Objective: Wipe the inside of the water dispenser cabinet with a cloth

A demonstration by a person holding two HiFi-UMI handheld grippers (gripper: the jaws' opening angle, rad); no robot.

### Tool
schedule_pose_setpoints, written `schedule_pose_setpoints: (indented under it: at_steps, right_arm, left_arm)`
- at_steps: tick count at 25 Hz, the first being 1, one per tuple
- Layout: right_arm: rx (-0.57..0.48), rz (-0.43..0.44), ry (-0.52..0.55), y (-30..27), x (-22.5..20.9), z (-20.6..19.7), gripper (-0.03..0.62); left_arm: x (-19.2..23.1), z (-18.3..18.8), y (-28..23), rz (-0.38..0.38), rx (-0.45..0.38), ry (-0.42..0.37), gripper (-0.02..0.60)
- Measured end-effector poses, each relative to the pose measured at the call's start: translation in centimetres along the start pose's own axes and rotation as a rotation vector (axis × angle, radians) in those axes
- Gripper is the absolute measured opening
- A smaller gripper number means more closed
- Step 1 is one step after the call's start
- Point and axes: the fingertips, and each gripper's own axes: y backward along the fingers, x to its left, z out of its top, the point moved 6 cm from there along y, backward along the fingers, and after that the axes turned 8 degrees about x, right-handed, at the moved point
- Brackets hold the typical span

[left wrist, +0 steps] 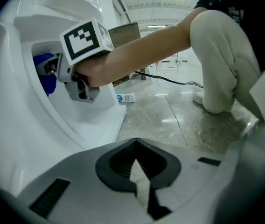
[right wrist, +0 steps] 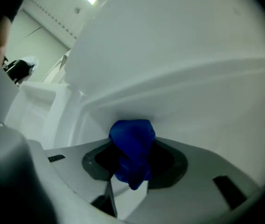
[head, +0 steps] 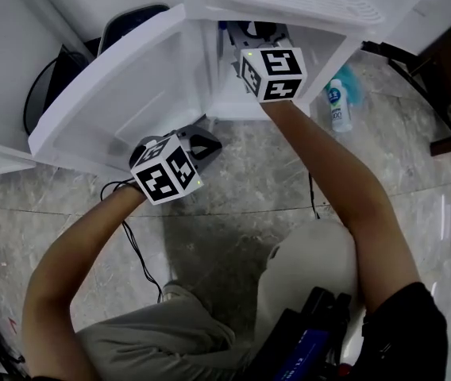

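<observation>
The bunched blue cloth hangs long axis downward, clamped in the right hand-held gripper. That arm is outstretched into the far cabinet. The left hand-held gripper is closed and empty.

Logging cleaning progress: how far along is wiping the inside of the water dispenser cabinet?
Done: the white cabinet door stands open. In hand: the right hand-held gripper clamps a crumpled blue cloth at the white inner wall. Remaining: how much is already wiped cannot be told.

From the head view the cloth is hidden inside the cabinet; bottle print unreadable.
</observation>
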Motion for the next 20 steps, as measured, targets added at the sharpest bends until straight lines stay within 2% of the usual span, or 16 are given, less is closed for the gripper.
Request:
schedule_pose_setpoints:
  at_steps: [3,9,13,16,20]
  right_arm:
    - [-0.027,-0.028,-0.065,-0.1,0.4,0.3,0.141]
    - [-0.036,-0.061,0.007,-1.4,-0.3,-0.1,0.141]
    - [-0.014,-0.107,0.044,-4.1,-1.7,-0.5,0.141]
    - [-0.016,-0.099,0.019,-4.7,-2.1,-0.5,0.141]
    - [-0.035,-0.059,0.002,-2.9,-0.9,-0.7,0.141]
  left_arm:
    - [-0.3,-0.1,0.1,-0.004,-0.003,0.004,0.006]
    - [0.1,-0.8,0.4,-0.003,-0.009,0.039,0.006]
    - [-0.1,-0.8,0.4,-0.008,0.001,0.029,0.006]
    - [0.0,-0.9,0.4,-0.004,0.003,0.024,0.006]
    - [0.8,-2.3,0.4,0.007,0.021,0.062,0.006]
